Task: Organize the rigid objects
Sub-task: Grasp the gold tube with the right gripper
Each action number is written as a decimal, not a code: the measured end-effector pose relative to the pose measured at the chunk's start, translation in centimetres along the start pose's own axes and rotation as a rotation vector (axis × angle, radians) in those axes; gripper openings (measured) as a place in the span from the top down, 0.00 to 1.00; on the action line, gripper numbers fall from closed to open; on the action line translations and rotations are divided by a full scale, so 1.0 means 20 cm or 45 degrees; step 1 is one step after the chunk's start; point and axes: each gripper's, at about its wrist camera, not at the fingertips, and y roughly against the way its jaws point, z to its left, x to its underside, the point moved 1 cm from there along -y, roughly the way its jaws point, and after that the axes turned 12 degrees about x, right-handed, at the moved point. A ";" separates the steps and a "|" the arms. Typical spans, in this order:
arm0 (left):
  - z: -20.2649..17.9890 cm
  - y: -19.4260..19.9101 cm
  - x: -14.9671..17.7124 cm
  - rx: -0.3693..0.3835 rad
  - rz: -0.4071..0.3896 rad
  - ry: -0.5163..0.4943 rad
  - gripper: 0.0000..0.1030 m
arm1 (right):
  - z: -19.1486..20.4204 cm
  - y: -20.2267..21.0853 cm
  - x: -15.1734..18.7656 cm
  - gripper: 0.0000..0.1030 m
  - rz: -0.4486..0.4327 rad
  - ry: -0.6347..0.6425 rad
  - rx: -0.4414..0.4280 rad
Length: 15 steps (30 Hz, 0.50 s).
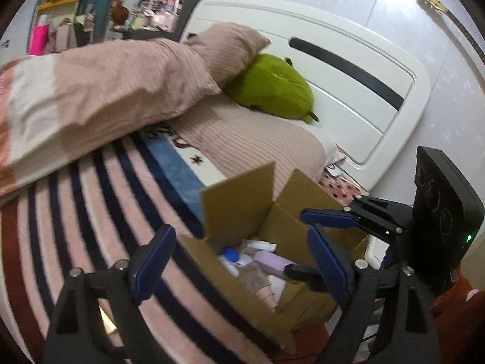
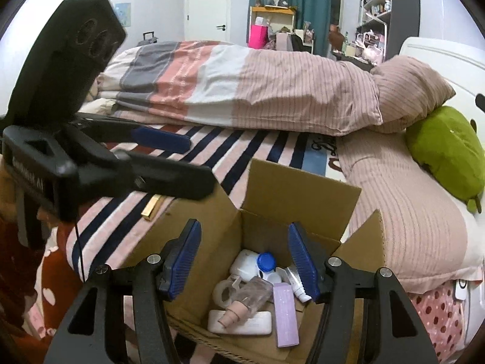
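Cardboard is the landmark here: an open box (image 2: 303, 194) sits on the bed's striped blanket (image 2: 212, 142), flaps up. Left of the box, a small gold stick (image 2: 152, 207) lies on the blanket just beside its left flap. Over that flap hangs the left gripper (image 2: 169, 157), its blue-padded fingers (image 2: 160, 140) apart with nothing between them. Directly above the box's open top is the right gripper (image 2: 244, 262), fingers spread wide and empty. Inside the box, from left to right: a tape roll (image 2: 222, 292) and a flat white case (image 2: 239, 326) at the near wall, a clear bottle with a pink nozzle (image 2: 248, 298) lying across the case, a white bottle with a blue cap (image 2: 257, 262) behind it, a lilac carton (image 2: 285, 315), then a white tube (image 2: 295, 282) partly hidden by the right finger. Beyond the box lies a folded striped duvet (image 2: 242, 88); to the right of the box are a pink pillow (image 2: 409, 91) and a green plush (image 2: 445, 151) against the white headboard (image 1: 348, 91).
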 end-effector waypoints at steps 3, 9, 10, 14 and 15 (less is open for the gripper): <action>0.05 0.15 0.04 -0.030 -0.050 0.006 0.16 | 0.09 0.05 -0.04 0.45 -0.027 0.027 -0.011; 0.21 0.48 0.18 -0.149 -0.168 0.049 0.16 | 0.35 0.07 -0.16 0.45 -0.064 0.089 -0.130; 0.24 0.54 0.21 -0.175 -0.186 0.058 0.16 | 0.40 0.06 -0.18 0.45 -0.065 0.101 -0.154; 0.40 0.71 0.36 -0.302 -0.229 0.105 0.16 | 0.64 -0.04 -0.23 0.45 -0.023 0.149 -0.290; 0.44 0.74 0.40 -0.324 -0.234 0.119 0.16 | 0.71 -0.08 -0.23 0.45 -0.001 0.157 -0.317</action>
